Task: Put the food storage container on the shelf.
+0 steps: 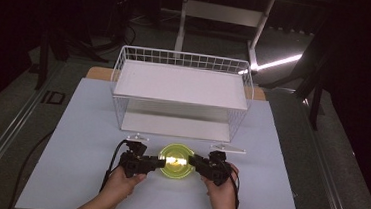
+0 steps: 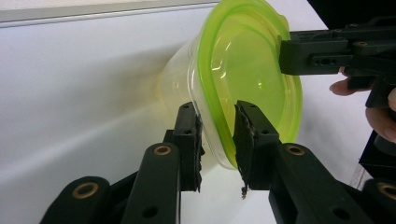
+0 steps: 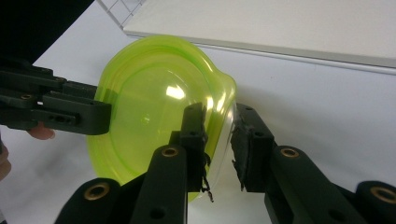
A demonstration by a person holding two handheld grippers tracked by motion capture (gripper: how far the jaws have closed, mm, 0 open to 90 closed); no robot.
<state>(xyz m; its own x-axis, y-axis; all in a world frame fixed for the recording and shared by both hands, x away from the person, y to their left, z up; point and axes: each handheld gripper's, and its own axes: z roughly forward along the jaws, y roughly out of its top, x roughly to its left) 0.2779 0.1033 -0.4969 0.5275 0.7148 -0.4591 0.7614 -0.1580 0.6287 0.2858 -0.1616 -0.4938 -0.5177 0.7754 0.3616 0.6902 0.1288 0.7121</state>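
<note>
Two tools grip one thing here: a clear plastic container [image 1: 175,162] with a lime-green lid [image 2: 247,79], sitting near the front middle of the white surface [image 1: 80,141], just in front of the white wire shelf rack [image 1: 182,91]. The left tool [image 1: 156,163] has its jaws nearly closed on the container's rim, one pad on the lid face and one on the clear wall below it, as the left gripper view shows. The right tool [image 1: 192,160] pinches the opposite edge the same way, jaws narrowed onto the lid's lip with a small gap left at the pad tips.

What could go wrong, as I judge it: both holds sit on a thin, flexible rim, so if the hands pull apart or lift unevenly the lid may pop loose from the tub, or one edge may slip out and the container tip. Squeezing harder could buckle the soft wall. Raising it toward the rack, the rim could catch the wire front or the shelf board.

No brand, label or writing can be read on the lid, the tub, the rack or the tools
</note>
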